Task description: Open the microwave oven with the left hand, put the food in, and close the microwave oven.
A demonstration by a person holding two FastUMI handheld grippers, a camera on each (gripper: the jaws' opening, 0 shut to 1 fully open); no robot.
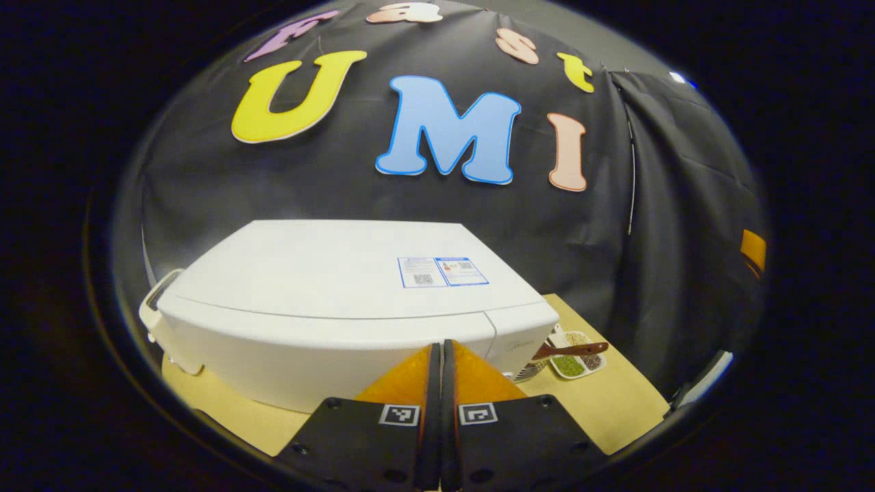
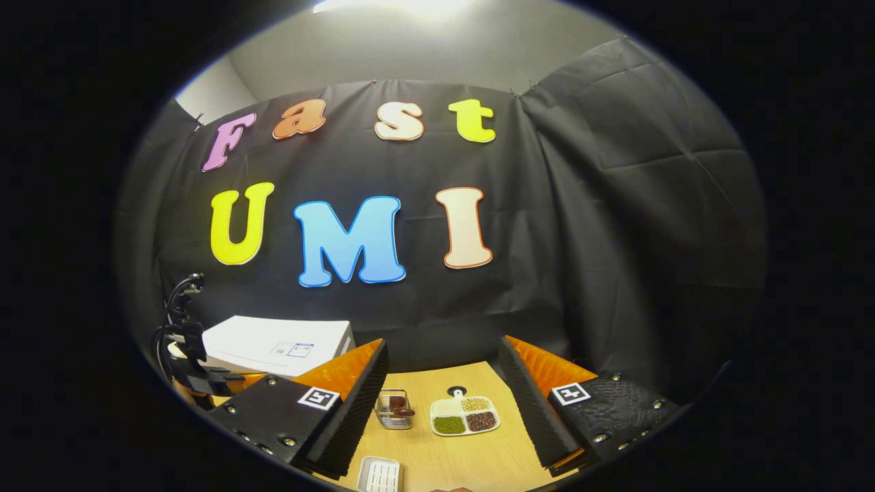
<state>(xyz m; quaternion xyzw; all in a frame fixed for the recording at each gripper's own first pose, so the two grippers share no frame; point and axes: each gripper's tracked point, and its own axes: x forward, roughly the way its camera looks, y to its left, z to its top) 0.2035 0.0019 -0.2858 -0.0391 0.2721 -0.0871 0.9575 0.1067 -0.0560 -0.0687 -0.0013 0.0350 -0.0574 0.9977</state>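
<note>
On the table (image 1: 615, 410), just ahead of and below the left gripper (image 1: 441, 355), sits the microwave oven (image 1: 342, 301), a rigid, heavy-looking box that should stay put while its door swings; the handle (image 1: 154, 307) at its far left edge looks the place to hook, well to the left of the fingers, which are pressed together on nothing. Right of the oven lies the food, a small divided plate (image 2: 465, 415) of beans, light and easily spilled, best taken by its rim; it lies ahead between the widely parted fingers of the right gripper (image 2: 444, 396), beside a small wire basket (image 2: 394, 410).
</note>
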